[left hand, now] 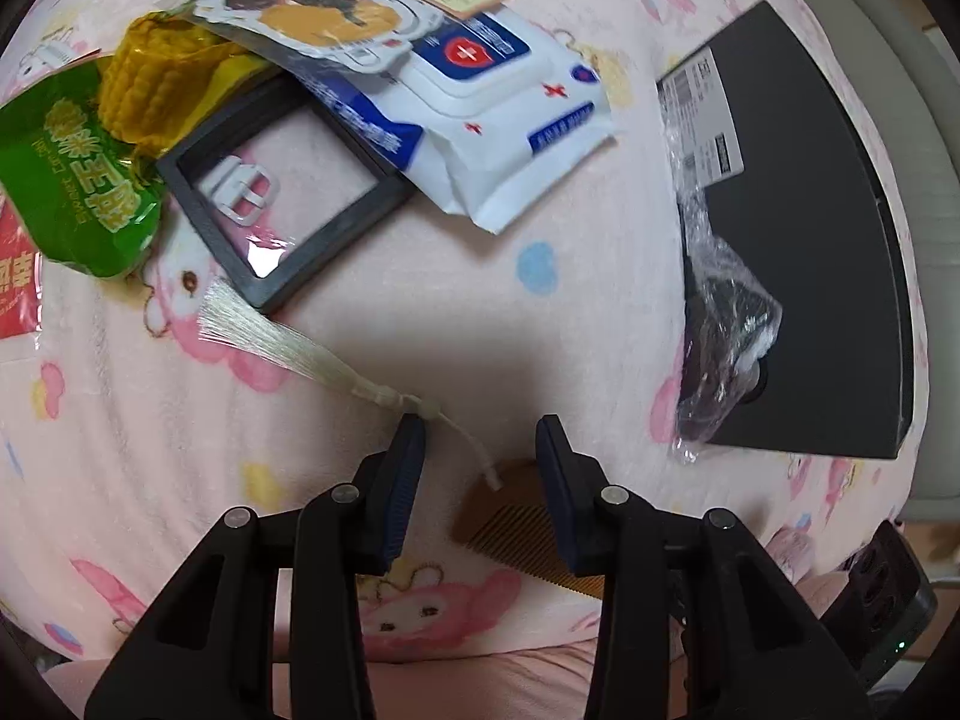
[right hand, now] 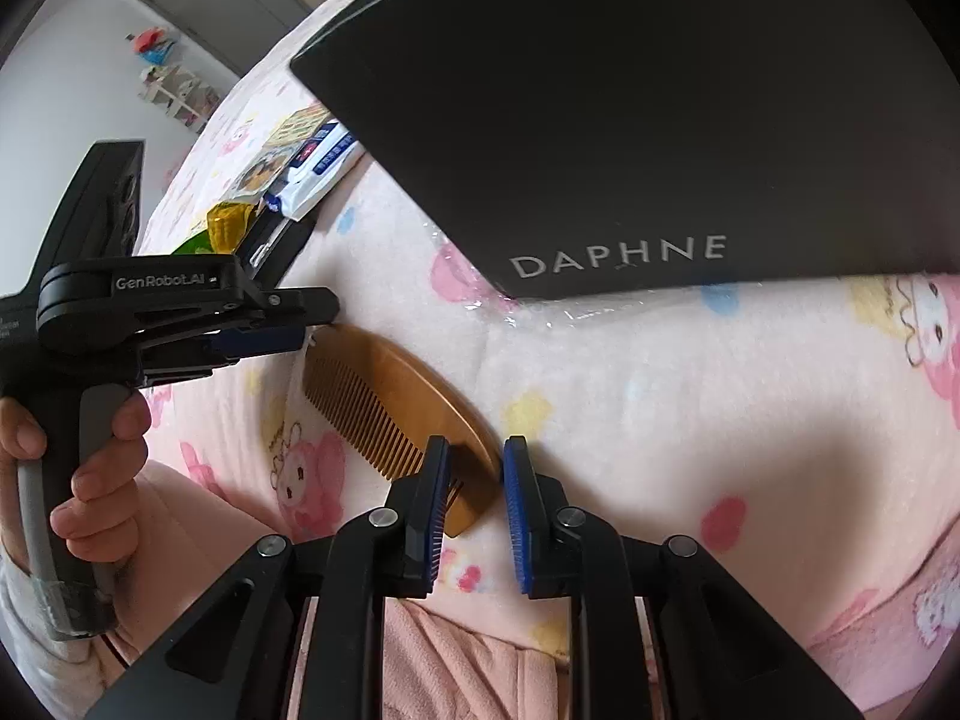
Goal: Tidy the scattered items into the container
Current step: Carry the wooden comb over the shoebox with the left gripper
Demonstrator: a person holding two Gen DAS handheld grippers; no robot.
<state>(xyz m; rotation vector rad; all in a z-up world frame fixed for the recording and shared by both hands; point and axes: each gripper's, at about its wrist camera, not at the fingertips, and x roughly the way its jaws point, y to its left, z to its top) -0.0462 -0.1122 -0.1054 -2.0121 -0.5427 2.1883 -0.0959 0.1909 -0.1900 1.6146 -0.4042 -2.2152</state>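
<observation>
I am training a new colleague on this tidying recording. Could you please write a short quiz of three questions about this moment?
1. True or false: the right gripper is closed on the wooden comb.
2. Multiple choice: what lies partly on the black frame? A) the wipes pack B) the comb C) the black DAPHNE box
3. Fill in: the white cord of the tassel lies between the fingers of the ___ gripper.

Key:
1. False; it is open, with one end of the comb between its fingers.
2. A
3. left
</observation>
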